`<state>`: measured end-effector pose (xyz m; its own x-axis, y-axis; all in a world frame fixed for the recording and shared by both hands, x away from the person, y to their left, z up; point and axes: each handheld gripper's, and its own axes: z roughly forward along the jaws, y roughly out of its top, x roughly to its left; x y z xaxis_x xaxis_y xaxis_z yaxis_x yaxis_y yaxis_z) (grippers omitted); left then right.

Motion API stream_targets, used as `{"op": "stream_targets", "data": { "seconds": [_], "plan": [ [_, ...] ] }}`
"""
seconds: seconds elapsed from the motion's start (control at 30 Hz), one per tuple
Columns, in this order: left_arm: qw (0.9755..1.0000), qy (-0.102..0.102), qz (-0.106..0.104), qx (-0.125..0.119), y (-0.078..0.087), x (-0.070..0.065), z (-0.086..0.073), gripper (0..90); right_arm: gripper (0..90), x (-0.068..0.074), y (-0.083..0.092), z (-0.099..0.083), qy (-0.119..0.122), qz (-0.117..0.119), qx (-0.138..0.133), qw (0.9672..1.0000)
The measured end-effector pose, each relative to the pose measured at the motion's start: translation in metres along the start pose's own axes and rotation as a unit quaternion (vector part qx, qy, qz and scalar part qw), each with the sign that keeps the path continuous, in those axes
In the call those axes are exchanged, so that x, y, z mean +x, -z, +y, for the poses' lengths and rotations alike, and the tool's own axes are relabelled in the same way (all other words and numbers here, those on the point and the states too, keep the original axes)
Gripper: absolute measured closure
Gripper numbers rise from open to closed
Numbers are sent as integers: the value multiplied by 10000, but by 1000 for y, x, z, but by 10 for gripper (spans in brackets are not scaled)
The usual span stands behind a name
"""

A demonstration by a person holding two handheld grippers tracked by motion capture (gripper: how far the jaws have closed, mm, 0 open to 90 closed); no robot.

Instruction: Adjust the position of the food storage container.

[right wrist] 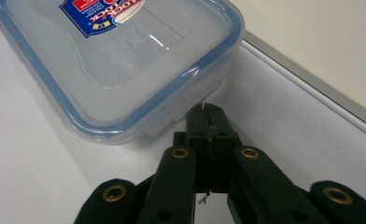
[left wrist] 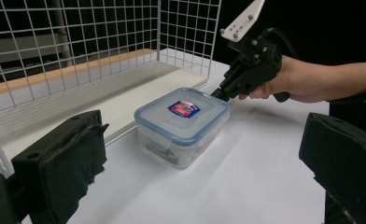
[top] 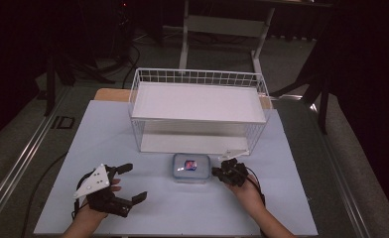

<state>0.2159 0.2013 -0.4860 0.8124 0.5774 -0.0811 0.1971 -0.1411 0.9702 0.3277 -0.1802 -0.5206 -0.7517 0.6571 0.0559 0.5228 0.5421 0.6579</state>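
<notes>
1 clear box [right wrist: 111,65], blue-red lid label [right wrist: 102,14], writing partly readable "LOCK"

The room was dim and dark around a brightly lit white table [top: 133,208]. Overhead light glared softly on the container lid [right wrist: 125,56]. Close jaws looked blurred.

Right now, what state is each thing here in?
Box: lid on, flat on the table, in front of the rack.
Rack: upright, both shelves bare.
Left gripper: open, holding nothing.
Right gripper: shut, tip at the box's lid edge.
</notes>
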Motion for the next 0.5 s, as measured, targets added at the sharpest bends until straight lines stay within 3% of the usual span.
{"op": "stream_targets", "data": {
  "seconds": [0.13,0.3,0.37,0.5],
  "plan": [
    [10000,50,-2,9,0,1,-1,14,900,2,-7,5,88,-17,15,10000],
    [10000,37,-28,32,-1,0,-1,14,900,1,-13,11,-32,7,-12,10000],
    [10000,33,-22,50,-1,0,-2,14,900,1,-14,11,46,-50,-26,10000],
    [10000,70,-12,52,-1,1,-2,14,899,0,-6,7,256,-381,-80,9989]
  ]
}}
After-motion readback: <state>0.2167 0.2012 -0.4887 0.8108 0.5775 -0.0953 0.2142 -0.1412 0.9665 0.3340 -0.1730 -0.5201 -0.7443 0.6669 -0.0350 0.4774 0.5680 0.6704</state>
